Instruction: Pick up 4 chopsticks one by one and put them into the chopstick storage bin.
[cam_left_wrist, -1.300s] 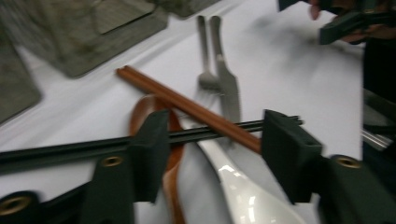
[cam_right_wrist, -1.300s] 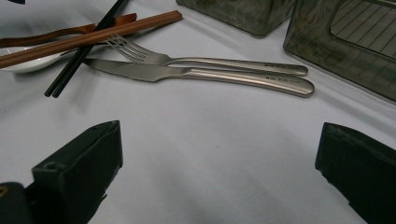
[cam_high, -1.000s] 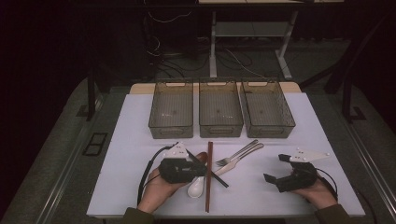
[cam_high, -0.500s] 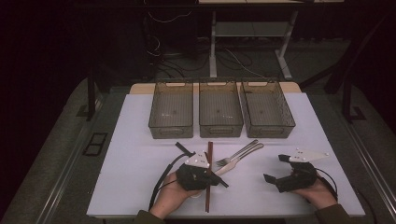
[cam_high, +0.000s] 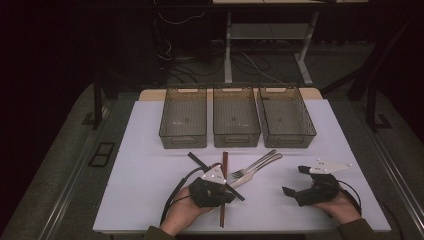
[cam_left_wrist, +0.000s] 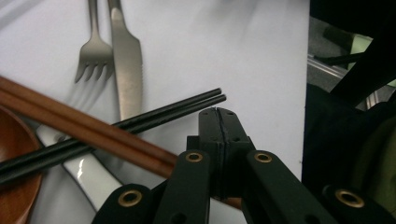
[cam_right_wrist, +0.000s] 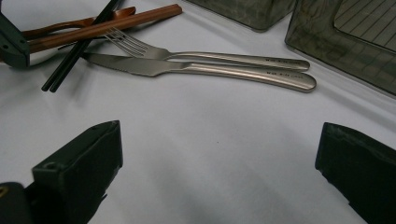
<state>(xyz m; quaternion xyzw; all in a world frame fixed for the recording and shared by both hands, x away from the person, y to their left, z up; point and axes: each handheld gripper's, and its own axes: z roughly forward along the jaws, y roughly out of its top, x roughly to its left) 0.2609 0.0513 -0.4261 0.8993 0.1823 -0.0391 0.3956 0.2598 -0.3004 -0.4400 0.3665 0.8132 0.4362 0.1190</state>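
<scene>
Left gripper (cam_high: 226, 192) has slid rightward over the cutlery pile; its jaws have just closed and now press together, on what I cannot tell — possibly a brown chopstick. Brown chopsticks (cam_left_wrist: 70, 123) lie mid-surface, crossed by black chopsticks (cam_left_wrist: 154, 114), beside fork (cam_left_wrist: 93, 51) and knife (cam_left_wrist: 126, 60). Light, stiff, slick sticks: best pinched mid-length. Right gripper (cam_high: 300, 186) rests spread, empty.

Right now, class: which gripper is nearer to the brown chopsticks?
Left. The left gripper sits right over the brown chopsticks, jaws shut beside them. The right gripper rests well off to their right, jaws open.
</scene>
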